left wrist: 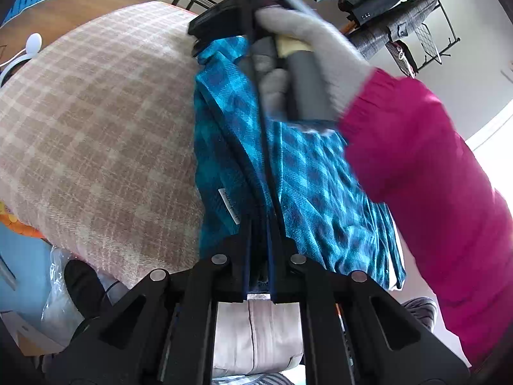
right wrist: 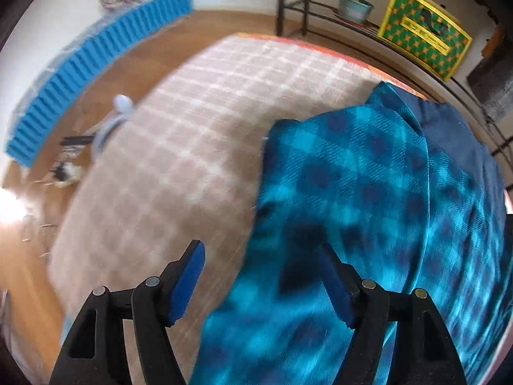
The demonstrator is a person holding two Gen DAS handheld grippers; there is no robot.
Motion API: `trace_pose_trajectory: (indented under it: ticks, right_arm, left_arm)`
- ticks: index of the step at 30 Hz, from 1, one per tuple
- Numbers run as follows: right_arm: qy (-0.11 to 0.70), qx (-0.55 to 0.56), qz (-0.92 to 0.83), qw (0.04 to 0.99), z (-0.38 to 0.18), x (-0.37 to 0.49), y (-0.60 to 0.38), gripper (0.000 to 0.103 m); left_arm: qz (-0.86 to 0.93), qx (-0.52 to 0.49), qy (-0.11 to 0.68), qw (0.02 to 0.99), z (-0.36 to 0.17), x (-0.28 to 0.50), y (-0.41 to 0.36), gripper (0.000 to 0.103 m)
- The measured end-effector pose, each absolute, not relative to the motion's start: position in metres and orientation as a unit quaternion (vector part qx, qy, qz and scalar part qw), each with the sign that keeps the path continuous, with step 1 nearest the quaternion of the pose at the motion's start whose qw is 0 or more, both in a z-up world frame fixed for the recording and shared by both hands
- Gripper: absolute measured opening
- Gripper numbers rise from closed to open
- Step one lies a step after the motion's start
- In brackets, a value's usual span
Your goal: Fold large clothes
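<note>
A teal and navy plaid garment (left wrist: 307, 173) lies on a pink checked blanket (left wrist: 96, 122). My left gripper (left wrist: 259, 224) is shut on the garment's dark edge, with the cloth pulled taut toward the right gripper. The right gripper (left wrist: 224, 22) shows at the far end of the garment in the left wrist view, held by a grey-gloved hand (left wrist: 307, 51). In the right wrist view the right gripper (right wrist: 261, 256) is open, its blue pads (right wrist: 189, 282) apart, above the garment's (right wrist: 368, 224) left edge and the blanket (right wrist: 192, 144). The view is blurred.
A clothes rack with hanging garments (left wrist: 394, 9) stands behind. A black metal shelf (right wrist: 320, 16) carries a grey pot (right wrist: 354, 4) and a yellow-green box (right wrist: 423, 29). A blue ribbed mat (right wrist: 96, 64) lies along the wall on the wooden floor (right wrist: 96, 112). A pink sleeve (left wrist: 433, 176) crosses right.
</note>
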State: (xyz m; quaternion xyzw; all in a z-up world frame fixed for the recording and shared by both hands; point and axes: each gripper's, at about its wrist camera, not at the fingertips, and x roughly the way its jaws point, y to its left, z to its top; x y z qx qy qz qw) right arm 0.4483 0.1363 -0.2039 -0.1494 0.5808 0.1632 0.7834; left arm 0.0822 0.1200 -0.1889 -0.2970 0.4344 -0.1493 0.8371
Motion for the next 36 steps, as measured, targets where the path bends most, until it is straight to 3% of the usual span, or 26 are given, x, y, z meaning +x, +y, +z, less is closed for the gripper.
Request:
trace_pose_trajectory:
  ticks: [8, 10, 12, 15, 22, 36]
  right_arm:
    - [0.591, -0.187, 0.147, 0.771, -0.234, 0.456, 0.145, 0.065]
    - [0.587, -0.193, 0.144, 0.773, -0.232, 0.456, 0.145, 0.053]
    - [0.584, -0.194, 0.136, 0.776, -0.228, 0.457, 0.141, 0.032]
    - [0.583, -0.174, 0.142, 0.781, -0.224, 0.461, 0.129, 0.013]
    - [0.584, 0.007, 0.202, 0.786, -0.205, 0.475, 0.069, 0.008]
    - [0.485, 0.336, 0.251, 0.767, -0.199, 0.46, -0.123, 0.008]
  left_arm:
    - [-0.16, -0.285, 0.434, 0.84, -0.182, 0.087, 0.11, 0.006]
    - [-0.161, -0.28, 0.434, 0.841, -0.181, 0.087, 0.108, 0.006]
    - [-0.163, -0.275, 0.434, 0.842, -0.179, 0.087, 0.106, 0.006]
    - [-0.166, -0.262, 0.432, 0.847, -0.174, 0.088, 0.096, 0.005]
    - [-0.179, -0.23, 0.428, 0.856, -0.165, 0.091, 0.076, 0.005]
    - [-0.237, -0.149, 0.443, 0.852, -0.154, 0.091, 0.007, 0.005]
